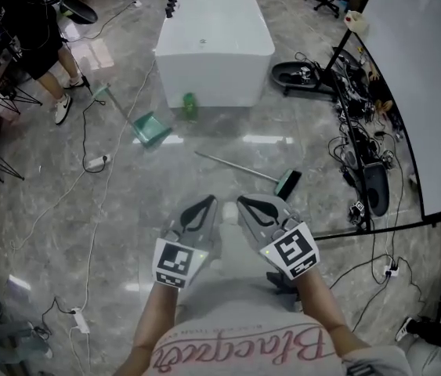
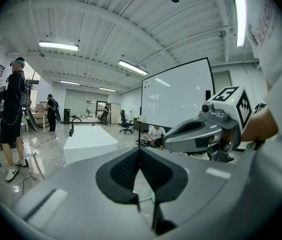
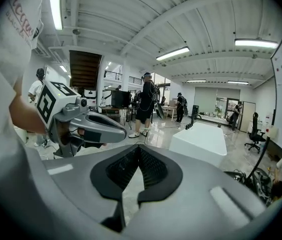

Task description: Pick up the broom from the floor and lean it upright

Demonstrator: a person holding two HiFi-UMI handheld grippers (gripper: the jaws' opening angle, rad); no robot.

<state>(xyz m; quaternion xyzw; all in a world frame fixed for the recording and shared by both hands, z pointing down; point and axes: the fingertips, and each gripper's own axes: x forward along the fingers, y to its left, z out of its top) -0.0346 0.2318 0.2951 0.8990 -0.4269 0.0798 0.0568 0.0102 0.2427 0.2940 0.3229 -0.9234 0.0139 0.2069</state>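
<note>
Head view: the broom (image 1: pixel 243 169) is lying flat on the floor just ahead of both claws. Its handle is running from upper left to lower right, with the green broom head (image 1: pixel 288 183) sitting at the right end. Your right gripper (image 1: pixel 250 204) is hovering nearer that head end, and your left gripper (image 1: pixel 203 207) is lining up with the bare handle tip. Neither is touching the broom.

Left gripper view: the jaws are meeting at the tips, closed on nothing. A thin sliver is showing through the gap below, possibly the handle.

Right gripper view: the jaws are pressing together, empty, and no broom is showing.

I'm judging you'll be opening up and reaching down and forward across that handle.
</note>
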